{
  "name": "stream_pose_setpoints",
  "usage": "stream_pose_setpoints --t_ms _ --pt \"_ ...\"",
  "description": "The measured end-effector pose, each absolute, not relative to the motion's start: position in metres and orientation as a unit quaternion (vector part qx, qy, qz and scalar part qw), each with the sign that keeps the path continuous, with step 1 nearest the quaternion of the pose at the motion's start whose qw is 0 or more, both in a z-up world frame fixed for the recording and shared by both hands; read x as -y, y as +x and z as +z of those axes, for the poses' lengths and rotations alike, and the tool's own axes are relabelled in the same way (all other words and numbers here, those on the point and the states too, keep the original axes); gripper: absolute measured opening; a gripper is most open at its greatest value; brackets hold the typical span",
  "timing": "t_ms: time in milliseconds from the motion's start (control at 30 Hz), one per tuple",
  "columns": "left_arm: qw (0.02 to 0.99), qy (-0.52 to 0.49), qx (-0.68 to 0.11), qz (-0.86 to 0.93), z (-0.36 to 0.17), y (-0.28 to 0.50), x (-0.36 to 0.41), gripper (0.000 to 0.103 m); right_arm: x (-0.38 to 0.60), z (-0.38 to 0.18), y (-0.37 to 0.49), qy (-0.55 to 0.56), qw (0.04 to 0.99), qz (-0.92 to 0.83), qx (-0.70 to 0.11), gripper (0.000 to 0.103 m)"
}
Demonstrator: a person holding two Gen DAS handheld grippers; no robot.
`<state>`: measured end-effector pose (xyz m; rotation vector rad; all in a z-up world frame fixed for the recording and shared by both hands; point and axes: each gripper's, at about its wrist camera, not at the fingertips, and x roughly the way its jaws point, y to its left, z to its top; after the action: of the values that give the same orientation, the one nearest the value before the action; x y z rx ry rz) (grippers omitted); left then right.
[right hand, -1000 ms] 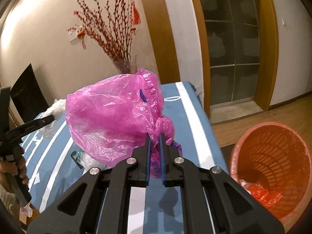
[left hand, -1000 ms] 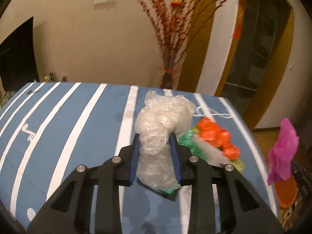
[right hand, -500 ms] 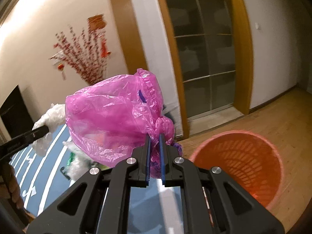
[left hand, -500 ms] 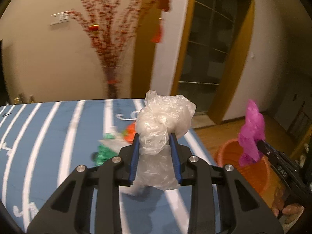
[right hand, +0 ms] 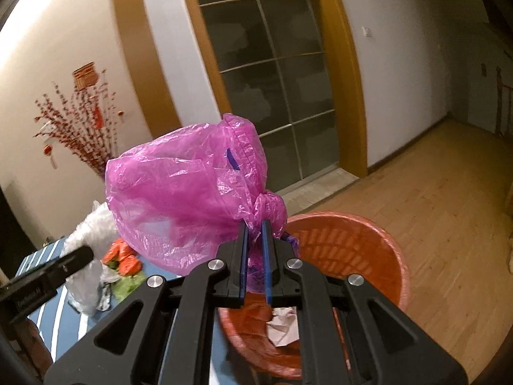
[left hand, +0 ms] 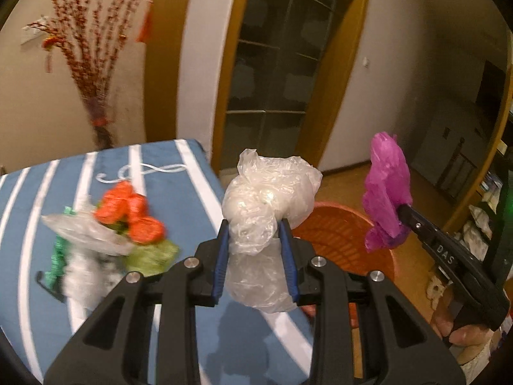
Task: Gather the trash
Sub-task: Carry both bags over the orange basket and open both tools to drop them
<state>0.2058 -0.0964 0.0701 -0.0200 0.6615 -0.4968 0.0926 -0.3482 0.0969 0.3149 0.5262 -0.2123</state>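
Note:
My left gripper (left hand: 255,226) is shut on a crumpled clear plastic bag (left hand: 267,199), held at the right end of the blue striped table (left hand: 189,199). In the right wrist view that bag (right hand: 93,224) shows at the left, with the left gripper (right hand: 81,253) on it. My right gripper (right hand: 255,224) is shut on the knotted neck of a magenta plastic bag (right hand: 189,202), which hangs over the orange trash basket (right hand: 359,243). The left wrist view shows the magenta bag (left hand: 386,189), the right gripper (left hand: 405,211) and the basket (left hand: 340,237) beyond the table end.
Orange, green and clear wrappers (left hand: 125,221) lie in a heap on the table. Crumpled paper (right hand: 283,324) and orange plastic lie inside the basket. A glass door with a wooden frame (right hand: 275,73) and a vase of red branches (left hand: 93,51) stand behind. Wooden floor (right hand: 449,199) stretches right.
Both grippers have swung right with their bags, from over the table toward the orange basket. The magenta bag now hangs over the basket's rim; the clear bag is at the table's end.

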Motion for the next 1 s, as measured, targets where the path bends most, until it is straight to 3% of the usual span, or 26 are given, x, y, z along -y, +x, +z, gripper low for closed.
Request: stream_pose_setpoints --t_ms 733,900,1000 --pt "0.872 0.009 -0.379 -0.312 0.013 0.215 0.202 0.031 0.415 0.059 0.098 0.221 0.919 -0.151 -0.288 0.007" --pt "0.865 0.018 -0.39 -0.314 0.001 0.215 0.215 0.037 0.42 0.054 0.102 0.234 0.914 -0.15 -0.296 0.008" --pt "0.863 0.024 -0.399 -0.308 -0.009 0.217 0.217 0.045 0.422 0.048 0.105 0.239 0.91 -0.149 -0.303 0.016"
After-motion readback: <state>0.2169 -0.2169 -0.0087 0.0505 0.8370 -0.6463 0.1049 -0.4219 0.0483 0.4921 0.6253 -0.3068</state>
